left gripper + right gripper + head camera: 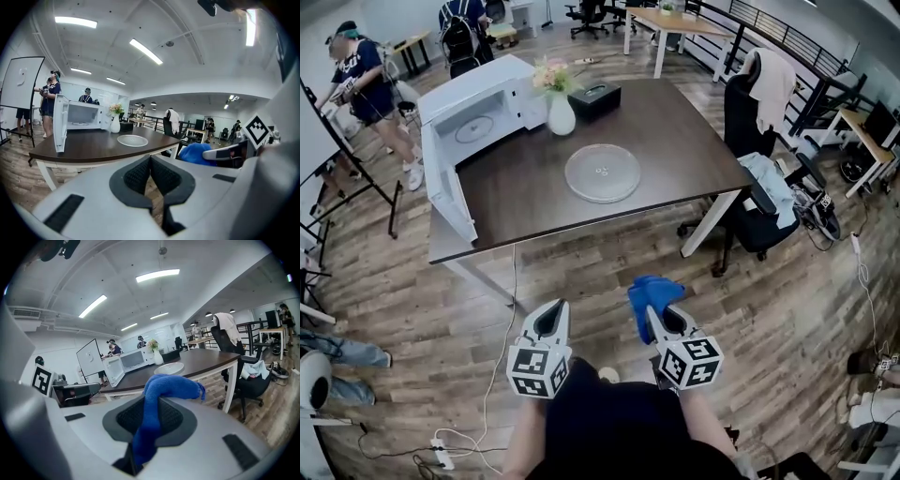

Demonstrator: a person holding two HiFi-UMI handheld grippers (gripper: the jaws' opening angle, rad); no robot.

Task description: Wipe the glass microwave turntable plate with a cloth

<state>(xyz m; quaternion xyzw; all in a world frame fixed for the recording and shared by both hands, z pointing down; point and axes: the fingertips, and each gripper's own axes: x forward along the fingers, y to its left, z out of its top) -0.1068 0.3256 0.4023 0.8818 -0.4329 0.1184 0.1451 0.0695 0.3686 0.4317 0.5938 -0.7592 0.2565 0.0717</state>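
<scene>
Dark table (675,141), glass plate (602,172) flat, right gripper (654,317) pinching cloth (652,291), seemingly lengthwise

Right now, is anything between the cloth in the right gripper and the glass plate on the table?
Nothing visible. The right gripper, shut on the cloth, hangs over the floor short of the table; only bare tabletop lies before the glass plate. The vase and microwave stand off that line.

I'm getting bright, even light from the ceiling strip lights (146,50), which glare white in both gripper views. Shadows under the table (675,141) are soft. Fisheye bends every edge, corners go black, and the left gripper (150,165) blurs up close.
</scene>
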